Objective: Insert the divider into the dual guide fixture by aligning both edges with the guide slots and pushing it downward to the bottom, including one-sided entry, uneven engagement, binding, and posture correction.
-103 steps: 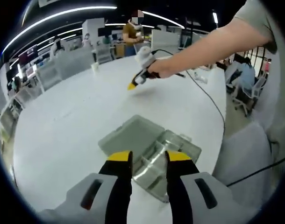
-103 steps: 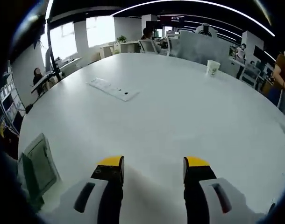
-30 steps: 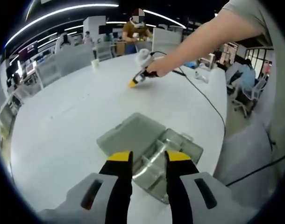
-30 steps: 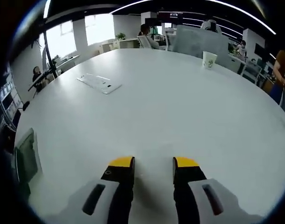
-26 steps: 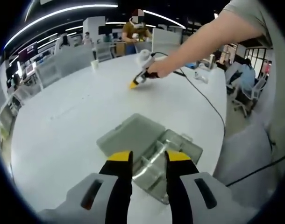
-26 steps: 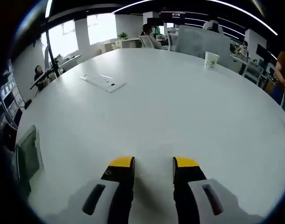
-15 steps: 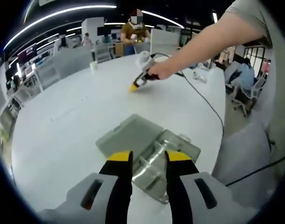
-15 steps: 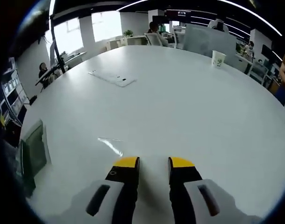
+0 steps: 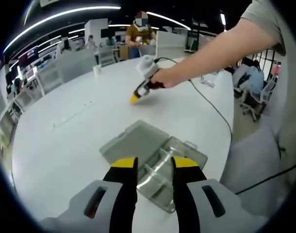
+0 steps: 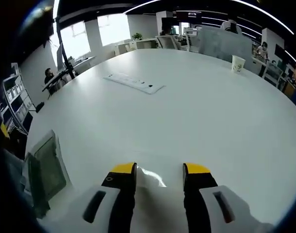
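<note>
- Divider point(image 10: 150, 175): thin, clear sheet lying flat on the white table point(image 10: 196, 107), hard to make out against the surface; only a bright edge and one corner visible between the two jaws of the right gripper point(image 10: 158, 171). Near end cut off by the gripper body.
- Long axis seemingly running on a slant across the gap, from the left jaw toward the right; true outline cannot be told.
- Right gripper: jaws apart, low over the table, one either side of the sheet; contact with it not discernible. Seen too in the left gripper view point(image 9: 135, 97), held in a hand point(image 9: 165, 77), tip pointed down at the table.
- Dual guide fixture point(image 9: 167, 162): clear plastic case with grey lid point(image 9: 133, 141) laid open, partly hidden behind the left gripper point(image 9: 149, 165). Inner slots blurred.
- Left gripper: jaws slightly parted, holding nothing, just above the fixture.
- Fixture also at the left border of the right gripper view point(image 10: 43, 170), cut off, well apart from the divider.
</note>
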The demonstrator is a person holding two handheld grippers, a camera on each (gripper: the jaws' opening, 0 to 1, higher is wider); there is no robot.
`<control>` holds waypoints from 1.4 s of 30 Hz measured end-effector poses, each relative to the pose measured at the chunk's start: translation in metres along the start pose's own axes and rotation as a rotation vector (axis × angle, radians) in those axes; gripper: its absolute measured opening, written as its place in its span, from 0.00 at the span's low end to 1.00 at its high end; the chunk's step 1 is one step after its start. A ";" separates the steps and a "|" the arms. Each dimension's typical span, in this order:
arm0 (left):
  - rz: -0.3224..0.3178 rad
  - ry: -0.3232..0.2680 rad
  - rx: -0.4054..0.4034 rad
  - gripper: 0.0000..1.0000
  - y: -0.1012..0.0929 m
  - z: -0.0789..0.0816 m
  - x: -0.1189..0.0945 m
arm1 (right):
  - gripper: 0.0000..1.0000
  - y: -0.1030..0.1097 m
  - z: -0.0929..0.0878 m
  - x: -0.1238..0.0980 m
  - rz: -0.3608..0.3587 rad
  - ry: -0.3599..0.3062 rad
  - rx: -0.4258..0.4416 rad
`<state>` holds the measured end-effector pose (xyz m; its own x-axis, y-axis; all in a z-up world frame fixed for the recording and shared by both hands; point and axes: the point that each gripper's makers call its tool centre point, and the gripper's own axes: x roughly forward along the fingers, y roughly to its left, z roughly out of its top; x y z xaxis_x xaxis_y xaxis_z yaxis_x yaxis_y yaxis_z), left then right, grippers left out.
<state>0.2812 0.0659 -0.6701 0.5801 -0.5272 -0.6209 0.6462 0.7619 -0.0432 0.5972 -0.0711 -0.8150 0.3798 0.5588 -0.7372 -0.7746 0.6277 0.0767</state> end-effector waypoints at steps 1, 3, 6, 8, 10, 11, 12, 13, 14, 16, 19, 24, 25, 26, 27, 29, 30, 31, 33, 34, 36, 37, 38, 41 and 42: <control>0.000 -0.001 -0.001 0.26 0.000 0.000 0.000 | 0.39 0.003 -0.001 0.000 -0.009 0.008 -0.002; 0.002 -0.003 -0.003 0.26 0.000 0.000 -0.001 | 0.40 0.009 0.002 0.004 -0.003 0.015 0.001; 0.003 -0.003 -0.005 0.26 -0.001 -0.003 -0.002 | 0.41 0.008 -0.001 0.007 -0.026 0.042 -0.019; 0.006 -0.002 -0.008 0.26 -0.001 -0.004 -0.003 | 0.41 0.007 0.001 0.008 -0.034 0.047 -0.020; 0.008 -0.002 -0.009 0.26 0.000 -0.005 -0.004 | 0.40 0.012 0.000 0.006 -0.053 0.061 -0.036; 0.010 -0.002 -0.011 0.26 0.000 -0.005 -0.005 | 0.39 0.015 -0.001 0.004 -0.056 0.064 -0.038; 0.011 -0.003 -0.013 0.26 0.000 -0.005 -0.006 | 0.38 0.012 -0.003 0.003 -0.078 0.089 -0.073; 0.012 -0.003 -0.013 0.25 0.000 -0.005 -0.006 | 0.37 0.013 0.000 0.004 -0.076 0.082 -0.067; 0.013 -0.003 -0.013 0.25 0.001 -0.005 -0.006 | 0.37 0.013 0.000 0.004 -0.076 0.088 -0.052; 0.015 -0.004 -0.015 0.26 0.001 -0.005 -0.006 | 0.37 0.014 -0.001 0.004 -0.082 0.093 -0.046; 0.014 -0.006 -0.017 0.26 0.000 -0.005 -0.006 | 0.35 0.014 -0.002 0.004 -0.084 0.107 -0.045; 0.011 -0.008 -0.016 0.25 -0.002 -0.004 -0.005 | 0.30 0.023 -0.004 -0.001 -0.083 0.135 -0.054; 0.011 -0.008 -0.015 0.25 -0.002 -0.003 -0.005 | 0.30 0.023 -0.004 0.000 -0.083 0.139 -0.051; 0.012 -0.008 -0.016 0.25 -0.002 -0.003 -0.005 | 0.30 0.021 -0.005 0.000 -0.083 0.143 -0.048; 0.013 -0.010 -0.016 0.25 -0.001 -0.003 -0.006 | 0.29 0.021 -0.005 0.001 -0.082 0.145 -0.050; 0.016 -0.010 -0.018 0.25 0.000 -0.003 -0.006 | 0.29 0.022 -0.006 0.001 -0.079 0.158 -0.059; 0.017 -0.010 -0.018 0.25 0.000 -0.003 -0.007 | 0.28 0.022 -0.007 0.001 -0.080 0.170 -0.060; 0.018 -0.010 -0.019 0.25 0.000 -0.003 -0.007 | 0.28 0.022 -0.007 0.001 -0.079 0.175 -0.063; 0.018 -0.011 -0.018 0.25 0.000 -0.003 -0.007 | 0.28 0.025 -0.009 -0.002 -0.079 0.197 -0.071; 0.018 -0.012 -0.018 0.25 -0.001 -0.002 -0.007 | 0.28 0.025 -0.010 -0.004 -0.077 0.207 -0.076; 0.018 -0.016 -0.017 0.25 -0.001 -0.001 -0.007 | 0.28 0.026 -0.013 -0.006 -0.073 0.223 -0.077; 0.018 -0.017 -0.017 0.25 -0.001 0.000 -0.007 | 0.28 0.026 -0.013 -0.007 -0.072 0.231 -0.076; 0.018 -0.017 -0.016 0.25 -0.002 0.000 -0.007 | 0.28 0.024 -0.014 -0.007 -0.073 0.241 -0.073; 0.018 -0.018 -0.015 0.25 -0.002 0.000 -0.007 | 0.28 0.024 -0.018 -0.008 -0.066 0.260 -0.082; 0.018 -0.020 -0.015 0.25 -0.002 0.001 -0.007 | 0.28 0.024 -0.019 -0.009 -0.066 0.271 -0.078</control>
<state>0.2763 0.0675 -0.6652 0.6012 -0.5209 -0.6059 0.6282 0.7768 -0.0445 0.5661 -0.0713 -0.8195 0.2895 0.3463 -0.8923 -0.7936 0.6080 -0.0215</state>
